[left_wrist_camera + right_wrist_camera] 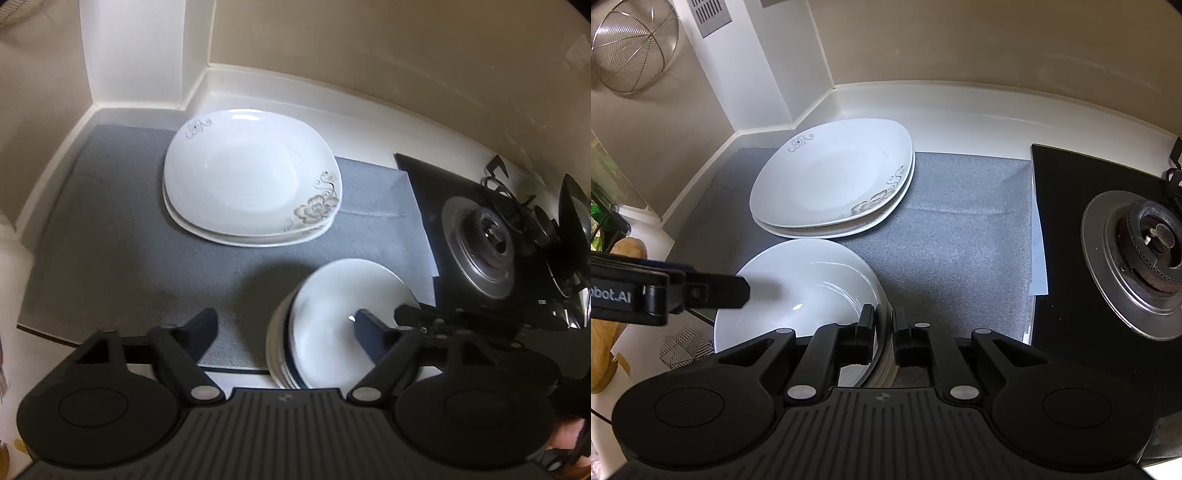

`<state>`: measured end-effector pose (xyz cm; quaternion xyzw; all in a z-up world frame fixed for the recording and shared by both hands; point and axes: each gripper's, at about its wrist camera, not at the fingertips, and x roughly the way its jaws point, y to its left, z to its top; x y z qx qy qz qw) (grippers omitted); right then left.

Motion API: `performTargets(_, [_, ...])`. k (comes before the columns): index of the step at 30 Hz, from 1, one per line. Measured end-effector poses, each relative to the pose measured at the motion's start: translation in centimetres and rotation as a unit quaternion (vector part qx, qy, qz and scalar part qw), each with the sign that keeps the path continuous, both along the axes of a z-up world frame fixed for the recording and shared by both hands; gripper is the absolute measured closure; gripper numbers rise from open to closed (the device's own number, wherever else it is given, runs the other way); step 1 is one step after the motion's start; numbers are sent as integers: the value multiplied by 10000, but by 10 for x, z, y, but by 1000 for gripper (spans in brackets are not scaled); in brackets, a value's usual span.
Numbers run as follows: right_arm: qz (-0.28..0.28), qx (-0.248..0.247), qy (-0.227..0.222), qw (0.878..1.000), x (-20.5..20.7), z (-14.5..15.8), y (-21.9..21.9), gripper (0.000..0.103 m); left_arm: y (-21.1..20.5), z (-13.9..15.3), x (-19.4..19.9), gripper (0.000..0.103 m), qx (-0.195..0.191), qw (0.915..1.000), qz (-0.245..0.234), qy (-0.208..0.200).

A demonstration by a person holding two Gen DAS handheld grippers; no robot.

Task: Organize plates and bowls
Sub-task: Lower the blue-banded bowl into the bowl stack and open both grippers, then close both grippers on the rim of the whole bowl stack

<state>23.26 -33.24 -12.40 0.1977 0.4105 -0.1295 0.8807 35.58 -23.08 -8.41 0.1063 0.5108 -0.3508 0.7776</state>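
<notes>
Two squarish white plates with flower prints (251, 184) lie stacked at the back of a grey mat (110, 240); they also show in the right wrist view (831, 184). A stack of round white bowls (343, 317) sits at the mat's front edge. My left gripper (284, 328) is open and empty above the mat, its right finger over the bowls. My right gripper (882, 328) is shut on the right rim of the top bowl (801, 295). The left gripper's finger (713, 291) reaches over that bowl from the left.
A black gas stove (1108, 240) with a burner (487, 247) lies right of the mat. White walls and a corner pillar (140, 51) close the back. A wire strainer (631, 48) hangs at the left. A wooden item (613, 295) sits at the left edge.
</notes>
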Motion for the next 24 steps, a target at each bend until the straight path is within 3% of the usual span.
performTargets(3, [-71, 62, 60, 9999, 1, 0, -4, 83, -1, -7, 6, 13, 72, 9999, 53, 77])
performTargets(5, [-134, 66, 88, 9999, 1, 1, -5, 61, 0, -13, 9, 13, 140, 9997, 118, 143])
performTargets(10, [-96, 7, 189, 9998, -1, 5, -2, 40, 2, -27, 14, 6, 254, 9991, 220, 246])
performTargets(24, [-100, -80, 373, 9992, -3, 5, 2, 33, -1, -56, 24, 6, 479, 9973, 180, 530])
